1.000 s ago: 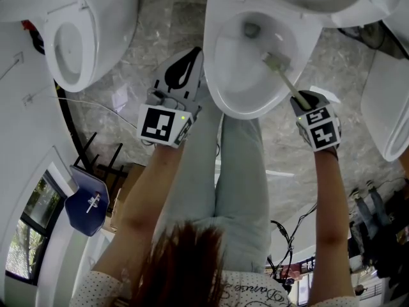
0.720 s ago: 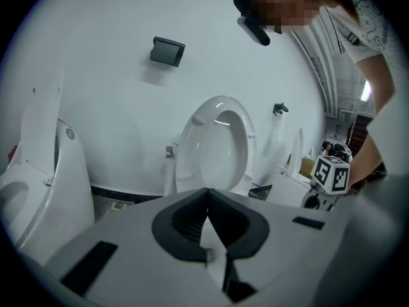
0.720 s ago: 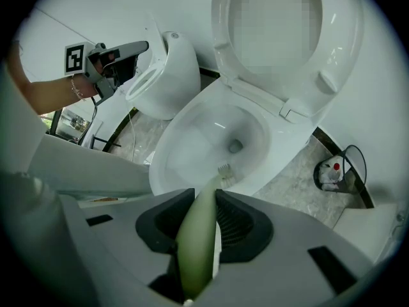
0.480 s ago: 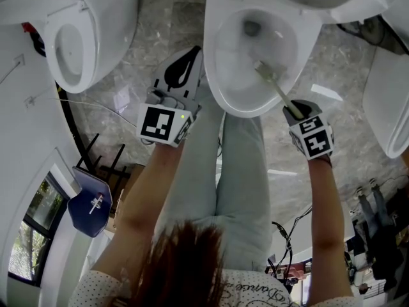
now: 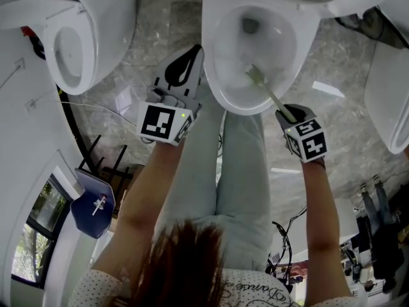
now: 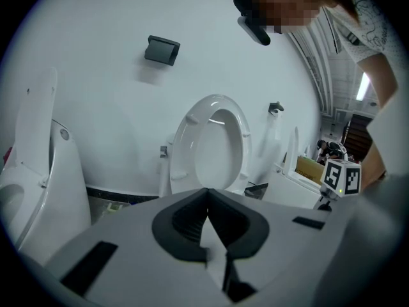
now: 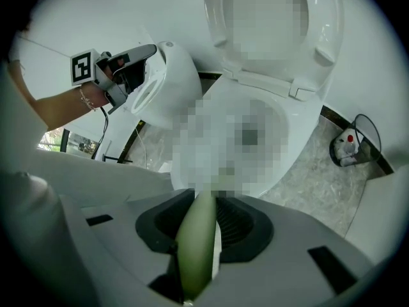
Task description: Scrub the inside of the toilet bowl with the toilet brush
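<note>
The white toilet bowl (image 5: 220, 75) is at the top middle of the head view, its seat and lid raised (image 7: 268, 31). A pale green toilet brush (image 5: 257, 77) has its head low on the bowl's near inner wall. Its handle (image 7: 197, 242) slants back to my right gripper (image 5: 285, 112), which is shut on it just outside the rim. My left gripper (image 5: 192, 55) hovers beside the bowl's left outer rim, jaws closed with nothing between them (image 6: 208, 200). Most of the bowl's inside is hidden by a mosaic patch in the right gripper view.
A second toilet (image 5: 77, 37) stands at the left and a third (image 5: 390, 101) at the right edge. Paper scraps (image 5: 121, 98) and a thin cable lie on the marbled floor. A blue seat (image 5: 89, 203) stands at the lower left. A red-and-white object (image 7: 345, 147) sits by the wall.
My right gripper has drawn left and back toward the person, dragging the brush head from the bowl's right side down to its near wall. The left gripper has stayed put.
</note>
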`<move>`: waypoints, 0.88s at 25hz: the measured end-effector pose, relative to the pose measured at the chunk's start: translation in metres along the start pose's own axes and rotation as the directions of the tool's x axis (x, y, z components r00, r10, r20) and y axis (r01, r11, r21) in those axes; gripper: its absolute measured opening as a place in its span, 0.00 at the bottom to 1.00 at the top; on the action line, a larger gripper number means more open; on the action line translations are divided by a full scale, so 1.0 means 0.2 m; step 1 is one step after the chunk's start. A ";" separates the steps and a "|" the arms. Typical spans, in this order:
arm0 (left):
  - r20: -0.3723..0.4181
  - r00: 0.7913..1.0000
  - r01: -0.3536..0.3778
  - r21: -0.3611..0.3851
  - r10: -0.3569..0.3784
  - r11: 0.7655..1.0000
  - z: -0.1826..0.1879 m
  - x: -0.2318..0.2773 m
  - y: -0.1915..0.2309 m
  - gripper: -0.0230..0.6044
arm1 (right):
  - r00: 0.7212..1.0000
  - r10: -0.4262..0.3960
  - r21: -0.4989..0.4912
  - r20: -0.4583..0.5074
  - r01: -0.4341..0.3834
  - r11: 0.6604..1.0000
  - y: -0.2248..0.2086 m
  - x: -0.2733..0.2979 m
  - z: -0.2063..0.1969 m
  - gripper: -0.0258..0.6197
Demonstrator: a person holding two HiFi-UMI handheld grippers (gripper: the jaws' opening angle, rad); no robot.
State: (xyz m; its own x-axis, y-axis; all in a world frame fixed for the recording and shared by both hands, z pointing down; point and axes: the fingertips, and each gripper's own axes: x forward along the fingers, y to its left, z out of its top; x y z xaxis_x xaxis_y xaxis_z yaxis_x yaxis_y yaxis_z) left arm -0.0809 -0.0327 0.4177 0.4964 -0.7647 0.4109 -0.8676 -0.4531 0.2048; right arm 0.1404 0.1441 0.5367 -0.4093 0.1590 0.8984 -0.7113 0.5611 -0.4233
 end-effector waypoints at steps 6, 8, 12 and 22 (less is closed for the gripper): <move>0.001 1.000 0.006 -0.001 -0.006 1.000 -0.01 -0.01 -0.02 0.04 | 0.998 0.045 0.097 0.052 -0.050 0.994 0.08 0.03 -0.01 0.22; 0.002 1.000 0.009 0.000 -0.009 1.000 -0.01 -0.01 -0.03 0.04 | 0.995 0.061 0.149 0.079 -0.072 0.986 0.10 0.04 -0.01 0.22; 0.001 1.000 0.006 0.001 -0.006 1.000 -0.02 -0.02 -0.03 0.04 | 0.981 0.101 0.296 0.164 -0.147 0.944 0.13 0.06 0.02 0.22; 0.008 1.000 0.002 -0.004 -0.002 1.000 -0.03 -0.08 -0.02 0.04 | 0.947 0.136 0.426 0.292 -0.256 0.868 0.23 0.09 0.09 0.22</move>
State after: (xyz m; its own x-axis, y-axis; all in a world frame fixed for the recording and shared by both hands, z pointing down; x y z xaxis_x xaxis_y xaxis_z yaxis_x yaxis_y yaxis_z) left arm -0.0850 -0.0161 0.4164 0.4985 -0.7675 0.4032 -0.8666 -0.4531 0.2090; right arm 0.0888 0.1578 0.5317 -0.6513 -0.0101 0.7588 -0.7557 0.1000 -0.6473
